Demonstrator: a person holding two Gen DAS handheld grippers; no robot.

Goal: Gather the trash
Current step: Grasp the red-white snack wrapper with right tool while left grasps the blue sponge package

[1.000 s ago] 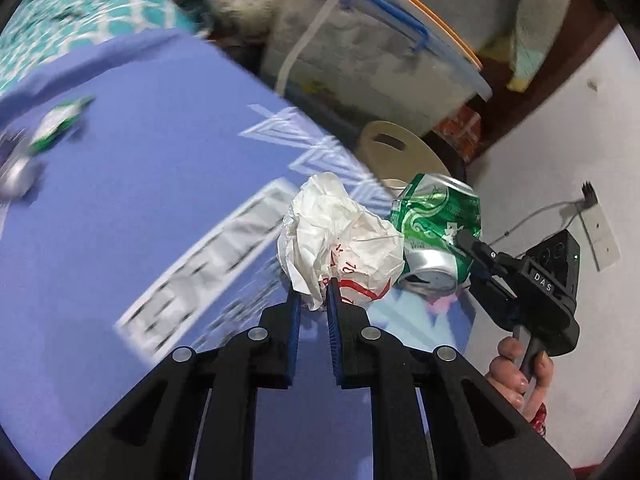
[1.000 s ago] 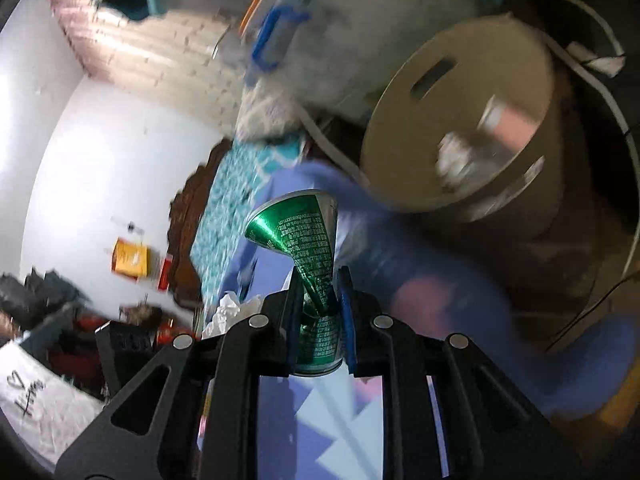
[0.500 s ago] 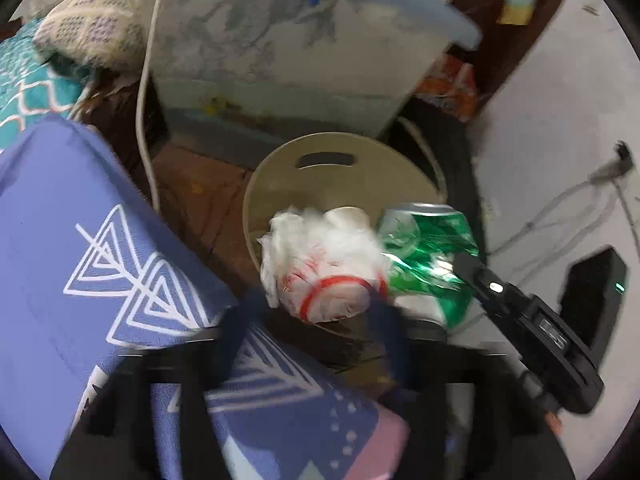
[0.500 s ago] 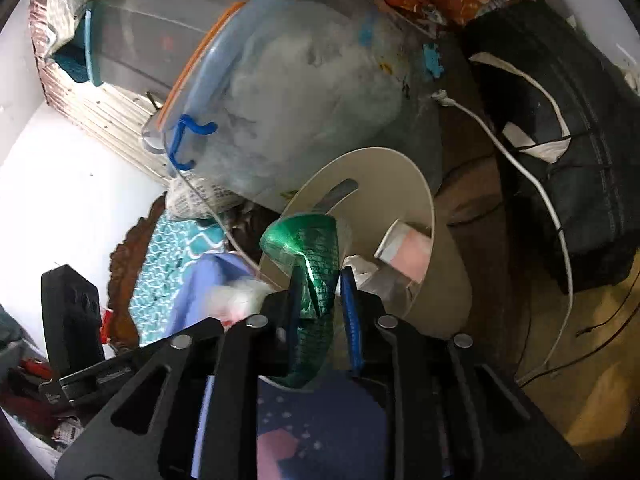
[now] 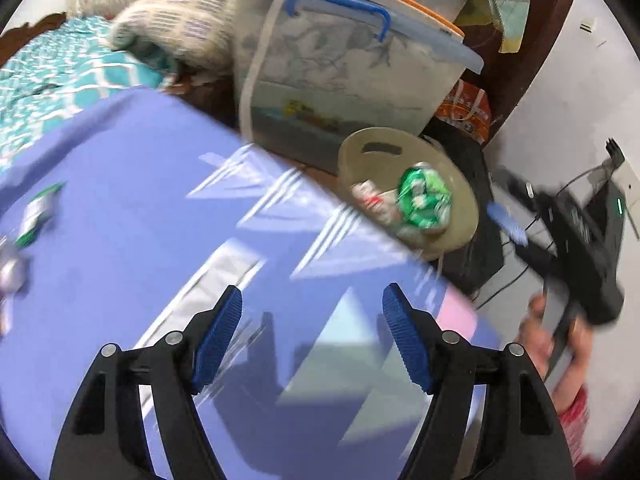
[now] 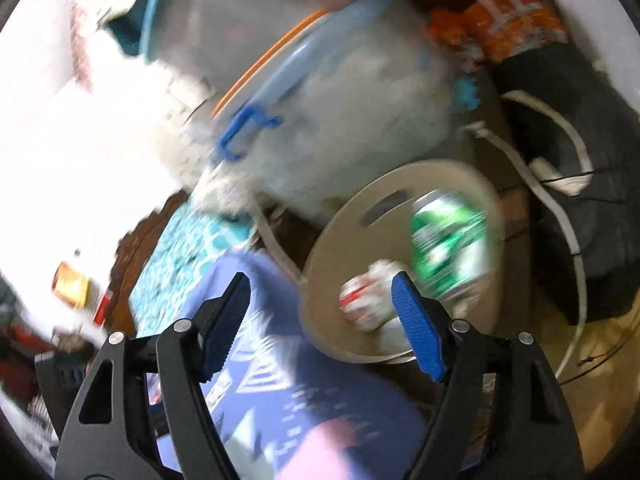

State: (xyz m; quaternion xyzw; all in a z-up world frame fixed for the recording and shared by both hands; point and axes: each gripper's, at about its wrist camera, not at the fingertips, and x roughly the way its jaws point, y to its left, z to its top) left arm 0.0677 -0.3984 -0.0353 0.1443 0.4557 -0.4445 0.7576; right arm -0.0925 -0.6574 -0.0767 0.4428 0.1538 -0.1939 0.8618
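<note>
A beige round bin (image 5: 372,160) (image 6: 344,236) stands on the floor beyond the purple mat's corner. A crushed green can (image 5: 426,200) (image 6: 448,244) and a crumpled white paper with red print (image 5: 374,200) (image 6: 366,300) lie inside it. My left gripper (image 5: 312,340) is open and empty over the purple mat (image 5: 120,260). My right gripper (image 6: 322,320) is open and empty, near the bin's rim; it also shows in the left wrist view (image 5: 576,240). A green wrapper (image 5: 38,210) and a silvery piece (image 5: 10,272) lie on the mat at far left.
A clear storage box with a blue handle (image 5: 348,68) (image 6: 332,120) stands behind the bin. A black bag (image 6: 592,208) and white cable (image 6: 560,216) lie right of it. A teal patterned bedspread (image 5: 60,76) and a pillow (image 5: 180,20) are at upper left.
Both grippers opened and let go: the paper ball and the green can dropped into the beige bin. Both grippers have pulled back from the bin over the mat.
</note>
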